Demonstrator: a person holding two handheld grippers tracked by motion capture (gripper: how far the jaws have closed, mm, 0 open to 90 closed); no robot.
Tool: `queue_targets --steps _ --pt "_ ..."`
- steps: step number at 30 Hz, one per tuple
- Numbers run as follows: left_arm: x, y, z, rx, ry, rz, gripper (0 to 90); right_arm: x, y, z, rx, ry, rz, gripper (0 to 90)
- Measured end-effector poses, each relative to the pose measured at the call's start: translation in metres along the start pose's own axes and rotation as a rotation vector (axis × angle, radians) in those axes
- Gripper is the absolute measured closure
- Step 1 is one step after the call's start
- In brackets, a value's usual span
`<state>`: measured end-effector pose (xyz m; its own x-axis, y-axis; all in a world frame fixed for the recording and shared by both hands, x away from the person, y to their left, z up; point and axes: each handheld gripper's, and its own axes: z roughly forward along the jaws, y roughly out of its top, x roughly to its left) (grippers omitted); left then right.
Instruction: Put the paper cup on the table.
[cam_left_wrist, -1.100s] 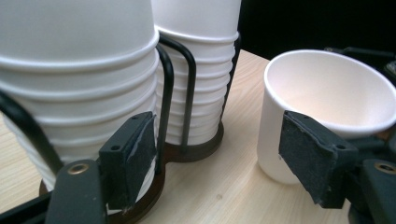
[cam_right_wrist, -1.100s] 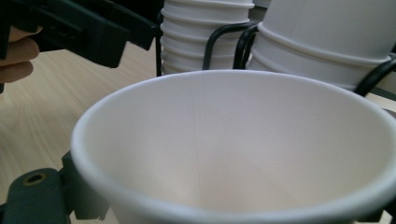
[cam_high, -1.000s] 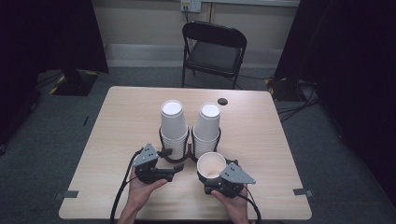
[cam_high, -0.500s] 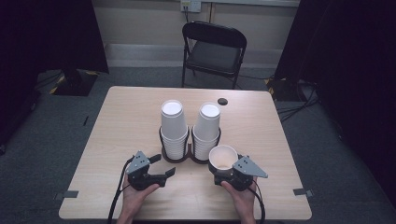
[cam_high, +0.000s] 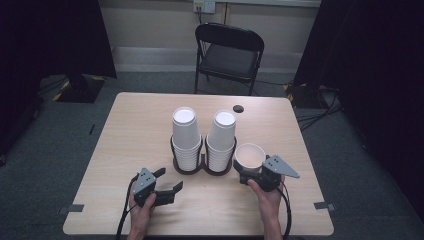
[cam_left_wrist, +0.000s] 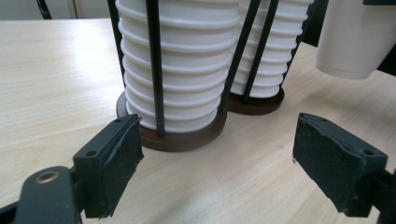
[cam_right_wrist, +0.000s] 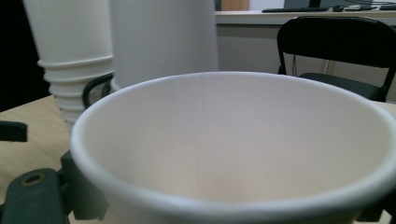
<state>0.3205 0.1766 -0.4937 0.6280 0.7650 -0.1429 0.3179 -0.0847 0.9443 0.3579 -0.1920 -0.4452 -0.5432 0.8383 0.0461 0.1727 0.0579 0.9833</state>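
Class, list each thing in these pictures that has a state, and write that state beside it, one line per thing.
Left tool: open, holding nothing, low over the table.
Right tool: shut on the single cup.
Single cup: upright, mouth up, empty, right of the stacks.
Left stack of cups: upside down, nested in the holder.
Right stack of cups: upside down, nested in the holder.
Chair: unfolded, vacant.

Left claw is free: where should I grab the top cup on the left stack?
Take the top cup by its bare upper wall, above the holder's black rods, coming level from the left claw's side. Lower down, the rods and nested rims block the pads.
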Motion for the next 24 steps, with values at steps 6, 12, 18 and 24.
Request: queue_targets --steps 6,12,18,24 --pt "-0.003 -0.003 -0.001 -0.021 0.007 0.029 15.5 -0.016 0.005 0.004 -0.009 -0.023 0.012 10.6" --pt "-0.003 -0.005 -0.004 -0.048 0.028 0.011 15.6 -0.034 0.012 0.015 -0.004 -0.068 0.017 10.6" --pt "-0.008 -0.006 -0.007 -0.085 0.061 0.041 15.8 -0.049 0.008 0.029 -0.002 -0.113 0.028 10.5" --pt "-0.005 -0.007 -0.008 -0.102 0.047 0.009 16.1 -0.059 0.005 0.039 0.022 -0.130 0.057 10.4"
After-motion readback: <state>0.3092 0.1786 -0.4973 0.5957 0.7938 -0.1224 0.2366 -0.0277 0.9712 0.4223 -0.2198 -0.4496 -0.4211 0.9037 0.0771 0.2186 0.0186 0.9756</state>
